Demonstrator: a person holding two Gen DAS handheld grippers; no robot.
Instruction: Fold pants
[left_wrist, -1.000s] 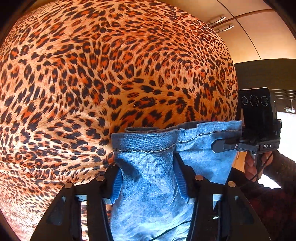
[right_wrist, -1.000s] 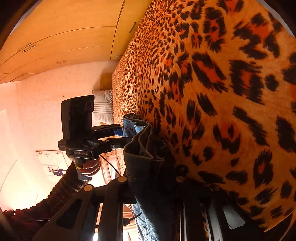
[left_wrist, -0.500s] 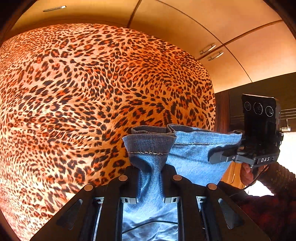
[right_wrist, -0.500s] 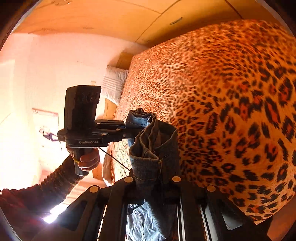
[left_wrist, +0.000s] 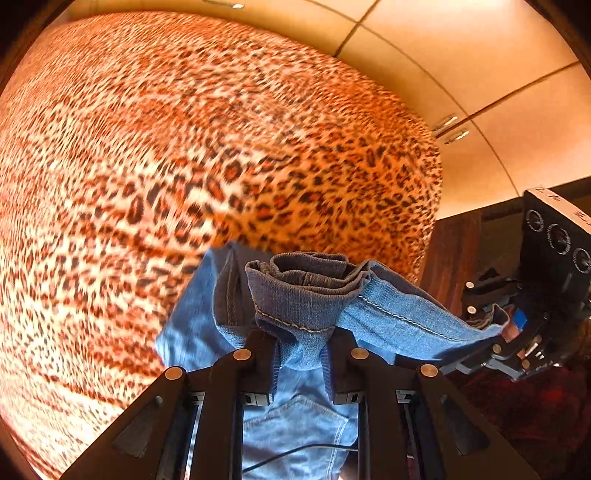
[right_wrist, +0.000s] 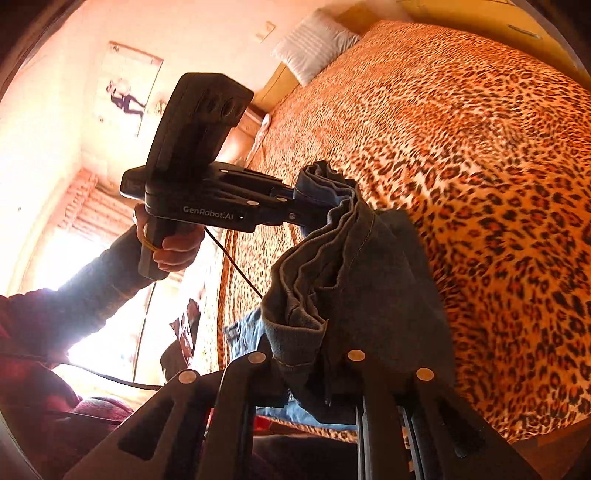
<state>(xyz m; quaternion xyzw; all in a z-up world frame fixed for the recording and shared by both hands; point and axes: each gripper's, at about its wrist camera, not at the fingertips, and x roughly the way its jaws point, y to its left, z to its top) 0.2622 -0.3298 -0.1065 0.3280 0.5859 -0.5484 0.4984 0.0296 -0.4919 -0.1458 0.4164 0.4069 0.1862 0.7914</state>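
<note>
Both hand-held grippers grasp the jeans (left_wrist: 306, 306) by the bunched hem, low in the frame above the bed (left_wrist: 147, 147): left hand-held gripper (left_wrist: 301, 347), right hand-held gripper (right_wrist: 306, 369). Best keep the hem edge taut and level between them, then lay it flat without dragging.

The blue denim pants (left_wrist: 306, 306) hang bunched above my leopard-print bed (left_wrist: 147, 147), hem ends gathered in layered folds and stretched between my two hand-held grippers, the rest drooping toward a back pocket (left_wrist: 299, 417) below.
</note>
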